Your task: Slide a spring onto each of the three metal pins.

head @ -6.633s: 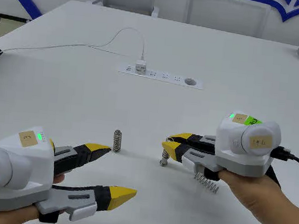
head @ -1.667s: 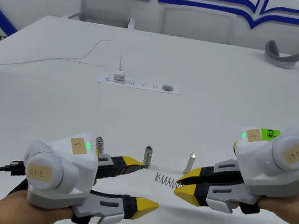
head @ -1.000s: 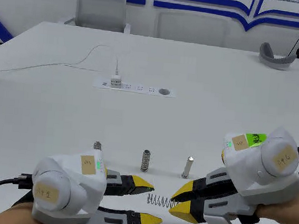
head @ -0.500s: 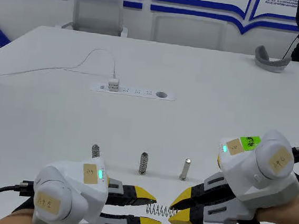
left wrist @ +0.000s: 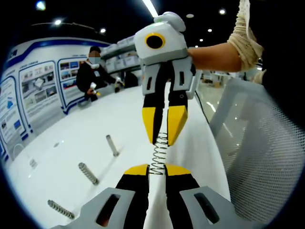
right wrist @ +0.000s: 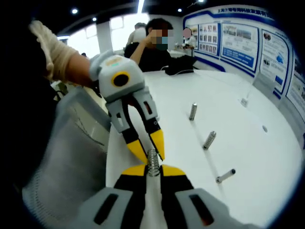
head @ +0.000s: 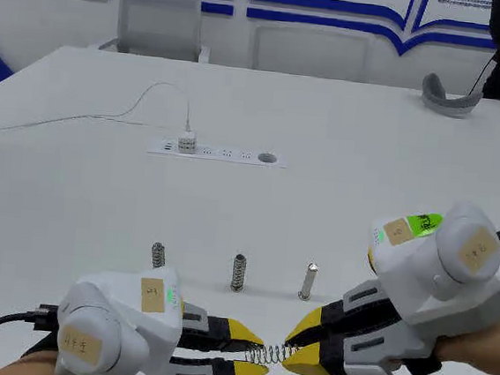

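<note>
Clamping one end of the spring (head: 271, 354), the left hand-held gripper (head: 250, 354) is faced by the right hand-held gripper (head: 296, 350), clenched on the other end. Beyond their tips, the left pin (head: 157, 255) and middle pin (head: 238, 272) are seen coil-covered, the right pin (head: 308, 282) bare.

Bright, even light from ceiling lamps (left wrist: 150, 6) (fisheye edges warp).

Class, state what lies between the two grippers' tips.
A spring spans it, one end in the left gripper, one in the right gripper, seen in the head view.
</note>
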`<state>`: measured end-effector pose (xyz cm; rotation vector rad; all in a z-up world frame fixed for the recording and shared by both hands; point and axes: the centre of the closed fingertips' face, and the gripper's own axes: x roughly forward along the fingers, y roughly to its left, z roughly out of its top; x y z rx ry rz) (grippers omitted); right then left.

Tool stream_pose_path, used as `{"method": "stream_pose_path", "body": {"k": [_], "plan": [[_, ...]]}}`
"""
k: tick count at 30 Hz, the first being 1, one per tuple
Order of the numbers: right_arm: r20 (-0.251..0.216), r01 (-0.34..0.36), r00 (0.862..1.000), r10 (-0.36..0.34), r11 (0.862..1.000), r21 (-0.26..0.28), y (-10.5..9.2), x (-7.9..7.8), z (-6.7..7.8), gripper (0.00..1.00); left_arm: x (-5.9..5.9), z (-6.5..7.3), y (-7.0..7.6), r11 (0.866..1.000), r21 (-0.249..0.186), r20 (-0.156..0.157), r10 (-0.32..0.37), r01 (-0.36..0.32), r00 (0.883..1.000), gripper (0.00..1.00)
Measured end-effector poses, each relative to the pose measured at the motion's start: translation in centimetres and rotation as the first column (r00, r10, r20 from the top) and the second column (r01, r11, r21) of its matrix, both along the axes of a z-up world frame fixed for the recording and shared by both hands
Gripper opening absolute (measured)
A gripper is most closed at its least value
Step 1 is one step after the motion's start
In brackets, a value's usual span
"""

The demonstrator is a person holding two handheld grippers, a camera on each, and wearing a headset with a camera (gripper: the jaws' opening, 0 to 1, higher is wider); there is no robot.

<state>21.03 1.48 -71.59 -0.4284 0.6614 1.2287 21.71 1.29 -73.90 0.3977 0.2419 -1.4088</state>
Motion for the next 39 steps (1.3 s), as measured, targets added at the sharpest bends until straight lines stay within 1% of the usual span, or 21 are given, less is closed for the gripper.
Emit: {"method": "stream_pose_path", "body": {"k": [7,10,16,25,28,30,32,34,39], "plan": [[0.024,-0.007,1.0,0.006,1.0,0.031,0.8,0.1,1.1,0.12,-0.2,0.0,-0.2,1.0,-0.007,-0.014,0.001,-0.001,1.0,0.11],[0.044,-0.011,0.999,0.009,0.999,0.046,1.5,0.4,1.7,0.12,-0.2,0.2,-0.3,1.0,-0.017,-0.021,0.005,-0.005,1.0,0.11],[0.071,-0.024,0.997,0.02,0.998,0.065,2.6,0.6,2.4,0.12,0.0,0.5,-0.3,0.999,-0.036,-0.035,0.025,-0.027,0.999,0.11],[0.104,-0.03,0.994,0.021,0.996,0.086,3.5,1.0,2.8,0.12,0.5,1.0,0.1,0.994,-0.075,-0.063,0.069,-0.074,0.996,0.11],[0.108,-0.029,0.994,0.018,0.995,0.099,3.7,1.0,2.9,0.15,0.7,1.2,0.2,0.993,-0.087,-0.068,0.077,-0.083,0.995,0.11],[0.113,-0.024,0.994,0.013,0.995,0.097,3.7,1.2,2.9,0.16,0.8,1.2,0.3,0.992,-0.088,-0.064,0.081,-0.087,0.995,0.11],[0.115,-0.017,0.993,0.006,0.995,0.096,3.5,1.3,2.8,0.16,1.0,1.5,0.3,0.99,-0.099,-0.07,0.089,-0.096,0.994,0.11],[0.115,-0.008,0.993,-0.004,0.995,0.104,3.4,1.4,2.9,0.16,1.1,1.6,0.4,0.988,-0.109,-0.078,0.097,-0.106,0.992,0.11],[0.119,0.012,0.992,-0.028,0.992,0.127,3.3,1.7,3.1,0.14,1.2,1.6,0.3,0.988,-0.111,-0.083,0.1,-0.109,0.991,0.11]]}}
